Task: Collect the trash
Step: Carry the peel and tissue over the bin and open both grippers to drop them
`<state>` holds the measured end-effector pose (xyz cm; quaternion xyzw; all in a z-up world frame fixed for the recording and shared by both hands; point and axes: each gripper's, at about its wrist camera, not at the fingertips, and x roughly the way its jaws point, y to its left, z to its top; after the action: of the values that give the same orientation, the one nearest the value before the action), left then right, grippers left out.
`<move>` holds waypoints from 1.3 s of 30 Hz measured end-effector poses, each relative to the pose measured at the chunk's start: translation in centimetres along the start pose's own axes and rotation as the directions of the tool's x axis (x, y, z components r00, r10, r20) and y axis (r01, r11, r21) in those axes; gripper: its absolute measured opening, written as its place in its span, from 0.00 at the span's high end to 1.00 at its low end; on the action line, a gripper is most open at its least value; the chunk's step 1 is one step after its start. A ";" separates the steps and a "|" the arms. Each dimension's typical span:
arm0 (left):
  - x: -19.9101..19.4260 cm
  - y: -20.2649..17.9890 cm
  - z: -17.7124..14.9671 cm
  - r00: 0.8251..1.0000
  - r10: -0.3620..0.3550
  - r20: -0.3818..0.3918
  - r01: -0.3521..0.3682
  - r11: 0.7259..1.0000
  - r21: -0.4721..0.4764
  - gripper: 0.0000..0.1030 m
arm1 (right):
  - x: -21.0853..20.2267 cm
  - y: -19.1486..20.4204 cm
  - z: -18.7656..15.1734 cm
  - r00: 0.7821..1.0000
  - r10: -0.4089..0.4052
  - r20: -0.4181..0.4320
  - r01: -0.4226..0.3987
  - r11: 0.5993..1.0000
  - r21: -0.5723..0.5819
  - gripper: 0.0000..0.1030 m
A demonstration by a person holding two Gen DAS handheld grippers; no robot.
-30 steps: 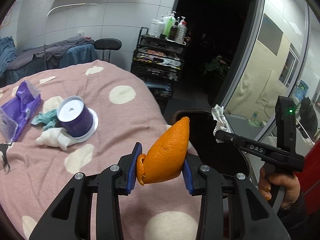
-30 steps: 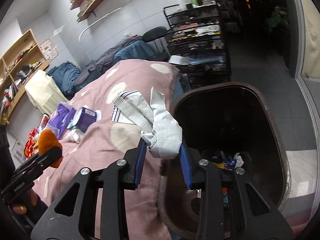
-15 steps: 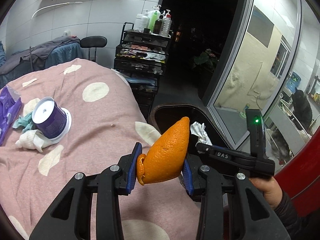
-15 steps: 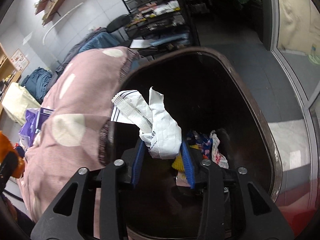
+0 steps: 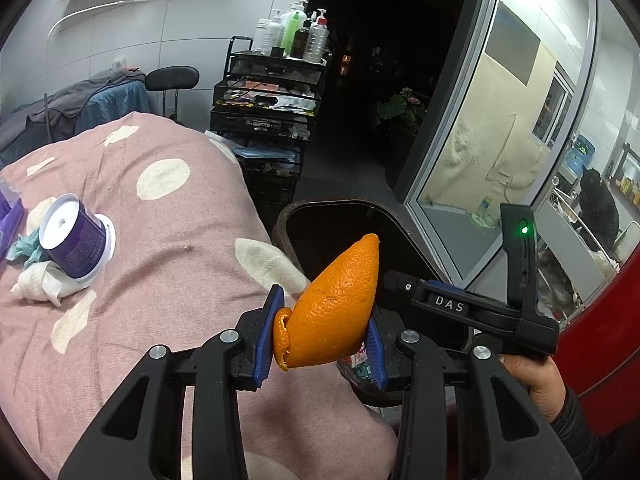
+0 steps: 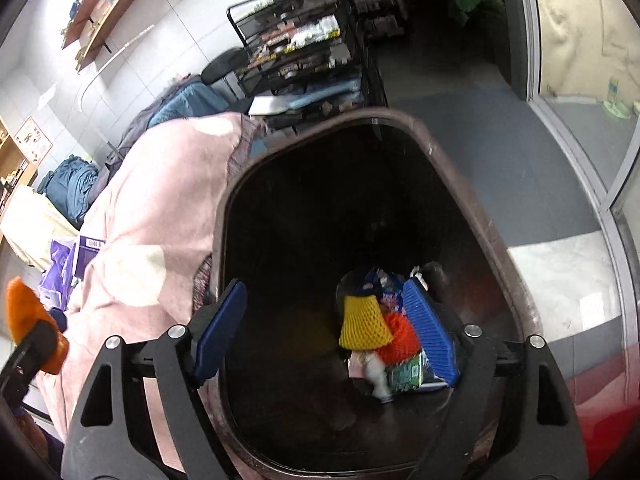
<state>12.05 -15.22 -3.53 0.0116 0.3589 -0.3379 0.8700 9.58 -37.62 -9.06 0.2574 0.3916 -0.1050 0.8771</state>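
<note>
My left gripper [image 5: 322,332] is shut on an orange peel [image 5: 334,312] and holds it over the pink spotted blanket [image 5: 160,240], by the near edge of the dark brown trash bin [image 5: 320,208]. My right gripper [image 6: 324,332] is open and empty, right above the bin's mouth [image 6: 496,248]. Trash lies at the bin's bottom: a yellow foam net [image 6: 364,322], an orange net [image 6: 402,338], a blurred white crumpled paper [image 6: 378,376] and wrappers. The peel also shows at the left of the right wrist view [image 6: 28,316].
On the blanket sit a purple disc spindle case [image 5: 74,236], a white tissue [image 5: 38,284] and a teal scrap [image 5: 24,246]. A black shelf cart with bottles [image 5: 276,92] stands behind. A glass door [image 5: 500,128] is at the right.
My right gripper has moved over the bin and opened; the crumpled paper dropped into the bin. My left gripper has carried the peel closer to the bin.
</note>
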 end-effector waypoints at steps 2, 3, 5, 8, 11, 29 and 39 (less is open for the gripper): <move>0.2 -0.4 0.1 1.000 -0.005 -0.002 0.005 1.000 0.011 0.63 | -0.7 0.3 0.2 0.999 -0.012 0.032 0.013 1.000 -0.010 0.19; 0.4 -0.7 0.2 1.000 -0.009 -0.005 0.009 1.000 0.018 0.63 | -1.2 0.4 0.4 0.998 -0.020 0.053 0.021 1.000 -0.014 0.19; 0.8 -1.1 0.4 1.000 -0.015 -0.012 0.015 0.999 0.028 0.63 | -2.0 0.5 0.7 0.996 -0.035 0.088 0.036 0.999 -0.017 0.18; 1.5 -1.7 0.4 0.999 -0.026 -0.028 0.027 0.999 0.041 0.63 | -3.2 0.5 1.2 0.987 -0.068 0.143 0.071 0.997 -0.015 0.16; 2.3 -2.3 0.6 0.998 -0.038 -0.048 0.040 0.998 0.045 0.63 | -4.2 0.3 1.6 0.979 -0.096 0.181 0.099 0.995 -0.005 0.13; 8.2 -5.3 0.8 0.981 -0.024 -0.194 0.046 0.993 0.106 0.63 | -6.6 -2.5 3.2 0.957 -0.151 0.249 0.135 0.987 0.081 0.11; 9.9 -5.6 0.7 0.974 0.016 -0.227 0.014 0.992 0.129 0.36 | -6.8 -2.5 3.3 0.955 -0.153 0.255 0.137 0.987 0.083 0.10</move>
<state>14.22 -25.47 -7.97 0.1067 0.4334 -0.3565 0.8208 6.15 -41.64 -3.06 0.2399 0.2871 -0.2145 0.9022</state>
